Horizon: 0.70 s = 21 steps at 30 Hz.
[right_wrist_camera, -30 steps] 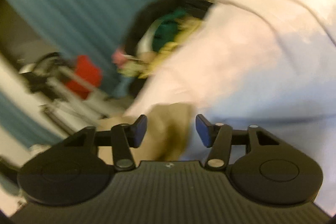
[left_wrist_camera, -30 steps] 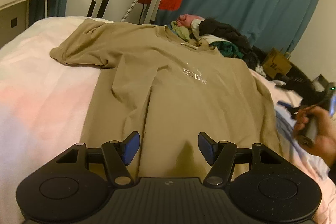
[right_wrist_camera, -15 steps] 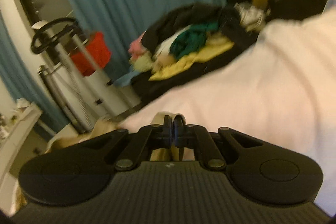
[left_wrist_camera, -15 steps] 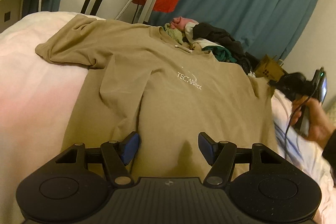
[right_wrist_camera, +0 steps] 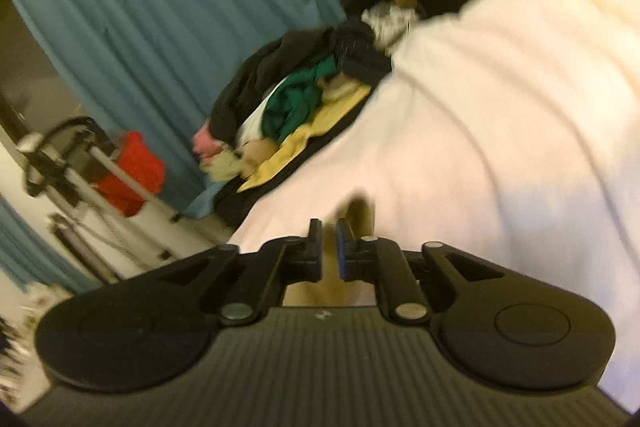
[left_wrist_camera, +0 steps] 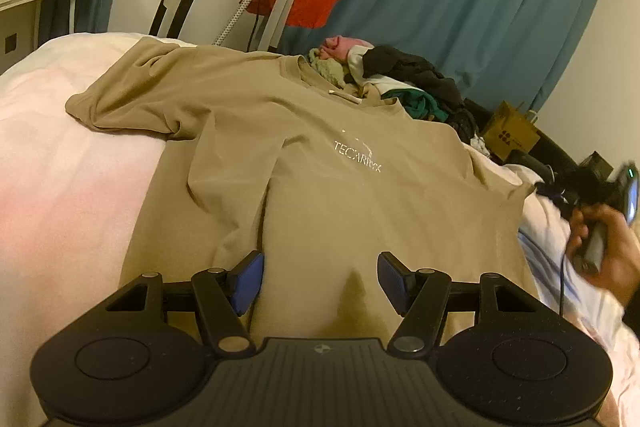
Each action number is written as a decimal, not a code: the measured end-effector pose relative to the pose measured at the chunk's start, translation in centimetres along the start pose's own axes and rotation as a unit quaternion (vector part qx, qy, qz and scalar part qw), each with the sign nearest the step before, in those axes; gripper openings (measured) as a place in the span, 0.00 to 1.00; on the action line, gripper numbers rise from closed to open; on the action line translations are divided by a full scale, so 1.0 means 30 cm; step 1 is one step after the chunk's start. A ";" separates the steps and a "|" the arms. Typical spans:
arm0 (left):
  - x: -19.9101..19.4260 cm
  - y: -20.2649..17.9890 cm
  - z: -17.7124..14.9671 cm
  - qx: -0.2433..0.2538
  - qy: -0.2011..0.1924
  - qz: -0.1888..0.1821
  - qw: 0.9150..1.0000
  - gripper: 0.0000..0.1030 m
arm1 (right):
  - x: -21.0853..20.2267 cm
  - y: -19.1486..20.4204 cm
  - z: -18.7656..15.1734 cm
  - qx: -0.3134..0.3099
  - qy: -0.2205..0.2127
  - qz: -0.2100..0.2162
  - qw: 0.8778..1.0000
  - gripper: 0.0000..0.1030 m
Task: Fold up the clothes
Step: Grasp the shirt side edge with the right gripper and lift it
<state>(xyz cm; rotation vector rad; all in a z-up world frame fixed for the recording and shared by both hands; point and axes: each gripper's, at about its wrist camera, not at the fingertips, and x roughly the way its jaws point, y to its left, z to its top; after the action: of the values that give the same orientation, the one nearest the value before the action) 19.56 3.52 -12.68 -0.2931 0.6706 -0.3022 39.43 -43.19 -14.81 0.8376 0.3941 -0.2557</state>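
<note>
Below left claw (left_wrist_camera: 320, 277): tan shirt (left_wrist_camera: 320, 187); right claw (right_wrist_camera: 329, 247) seemingly pinching sleeve.

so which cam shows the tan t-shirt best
The left wrist view: the tan t-shirt lies spread on the bed, logo and sleeve visible. The right wrist view shows only a blurred tan scrap by its fingertips.

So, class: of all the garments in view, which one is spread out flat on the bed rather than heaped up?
The tan T-shirt with pale chest lettering. It lies spread across the bed, while the black, green, pink and yellow clothes sit bunched in a heap beyond its collar.
</note>
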 end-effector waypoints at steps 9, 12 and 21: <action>-0.061 -0.008 0.002 -0.012 -0.010 -0.003 1.000 0.62 | -0.008 -0.091 -0.248 0.144 0.092 0.078 0.982 0.83; -0.074 -0.015 0.004 -0.009 -0.018 0.001 1.000 0.62 | 0.043 -0.055 -0.272 0.131 0.112 0.108 0.979 0.83; -0.059 -0.004 0.009 -0.022 -0.017 0.001 1.000 0.62 | 0.151 -0.040 -0.304 0.171 0.087 0.140 0.971 0.16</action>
<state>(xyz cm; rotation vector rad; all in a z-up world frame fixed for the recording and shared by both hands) 18.39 4.10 -11.46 -0.3384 0.6439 -0.2810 40.88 -37.33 -23.09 1.2486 0.3951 0.0164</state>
